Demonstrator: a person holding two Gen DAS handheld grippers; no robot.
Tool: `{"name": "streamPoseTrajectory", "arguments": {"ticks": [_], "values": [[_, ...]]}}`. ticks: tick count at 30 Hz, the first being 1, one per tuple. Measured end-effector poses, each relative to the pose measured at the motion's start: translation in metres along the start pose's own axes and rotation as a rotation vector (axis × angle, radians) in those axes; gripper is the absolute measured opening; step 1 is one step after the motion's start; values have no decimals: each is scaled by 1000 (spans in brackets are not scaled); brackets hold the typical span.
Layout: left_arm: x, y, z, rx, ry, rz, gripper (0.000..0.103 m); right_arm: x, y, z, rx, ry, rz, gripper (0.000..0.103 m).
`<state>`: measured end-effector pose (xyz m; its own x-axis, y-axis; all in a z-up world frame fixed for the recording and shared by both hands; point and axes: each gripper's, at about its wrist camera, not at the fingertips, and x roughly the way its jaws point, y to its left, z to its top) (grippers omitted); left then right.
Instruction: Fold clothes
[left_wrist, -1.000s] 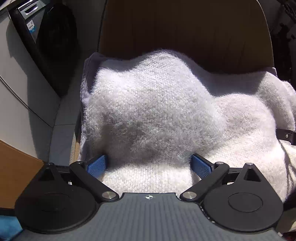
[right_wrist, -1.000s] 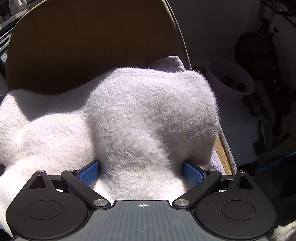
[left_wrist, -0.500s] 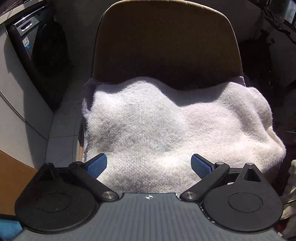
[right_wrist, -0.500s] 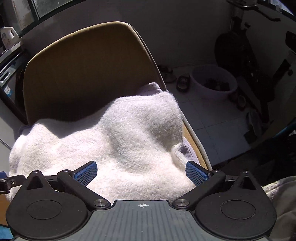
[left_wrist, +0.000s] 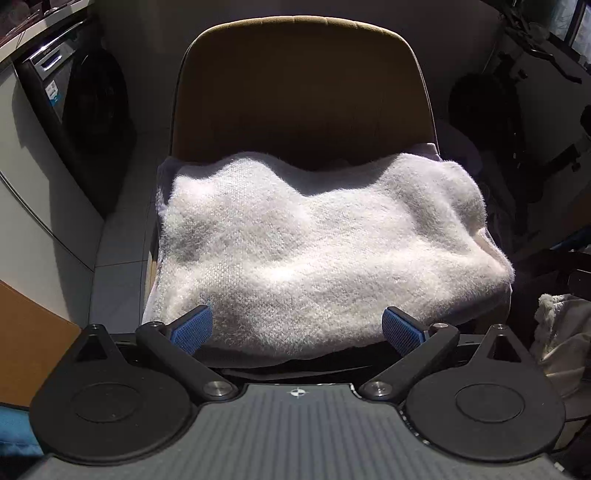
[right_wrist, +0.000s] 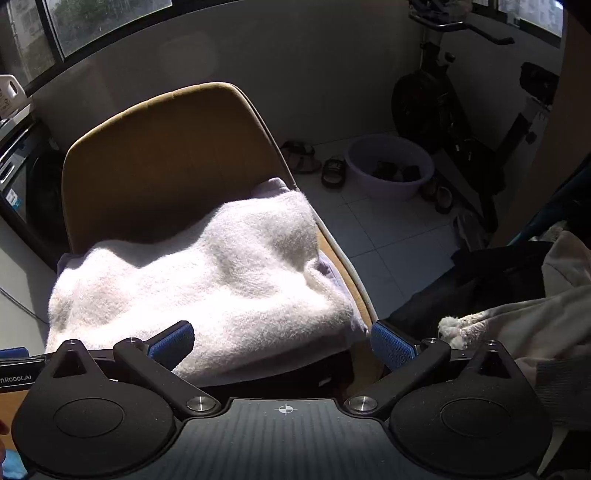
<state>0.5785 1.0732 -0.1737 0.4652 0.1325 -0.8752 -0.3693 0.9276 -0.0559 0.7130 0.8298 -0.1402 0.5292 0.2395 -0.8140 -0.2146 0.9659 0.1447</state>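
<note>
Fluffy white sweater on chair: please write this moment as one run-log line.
fluffy white knitted sweater: folded on brown chair | left gripper: open | right gripper: open

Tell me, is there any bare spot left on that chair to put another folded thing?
Hardly. The white sweater covers nearly the whole chair seat; only a narrow brown strip shows along its right edge, beside the tiled floor. That floor patch, between chair and purple basin, is bare. Further right, sandals, an exercise bike and piled clothes crowd it.

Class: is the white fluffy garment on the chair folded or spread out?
Folded: the white garment lies as a compact bundle on the chair.
</note>
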Motion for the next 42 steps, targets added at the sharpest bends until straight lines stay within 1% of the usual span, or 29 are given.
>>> {"name": "streamPoseTrajectory", "arguments": {"ticks": [6, 9, 13, 17, 20, 23, 28, 32, 34, 39, 42], "values": [[-38, -24, -25, -32, -10, 37, 101, -46, -19, -13, 1, -30, 22, 102], [-60, -44, -47, -23, -24, 52, 101, -74, -35, -26, 6, -36, 29, 102], [-90, -74, -77, -11, -47, 58, 102, -117, -61, -50, -1, -51, 37, 102], [-123, -107, -109, -7, -71, 46, 102, -159, -89, -75, -7, -77, 21, 102], [-145, -129, -132, 8, -88, 54, 102, -189, -111, -95, -12, -98, 7, 102], [-166, -148, -156, 20, -102, 53, 103, -211, -130, -117, -10, -102, 5, 102], [-192, -166, -192, 23, -102, 55, 103, -241, -155, -152, -11, -89, -1, 102], [-205, -175, -215, 51, -99, 70, 103, -262, -165, -177, 4, -90, -14, 102], [-211, -177, -225, 61, -104, 82, 103, -269, -162, -186, 12, -94, -25, 102], [-225, -181, -235, 99, -154, 116, 103, -285, -155, -209, 32, -105, -51, 102], [-234, -180, -239, 125, -182, 113, 103, -295, -151, -223, 44, -112, -68, 102]]}}
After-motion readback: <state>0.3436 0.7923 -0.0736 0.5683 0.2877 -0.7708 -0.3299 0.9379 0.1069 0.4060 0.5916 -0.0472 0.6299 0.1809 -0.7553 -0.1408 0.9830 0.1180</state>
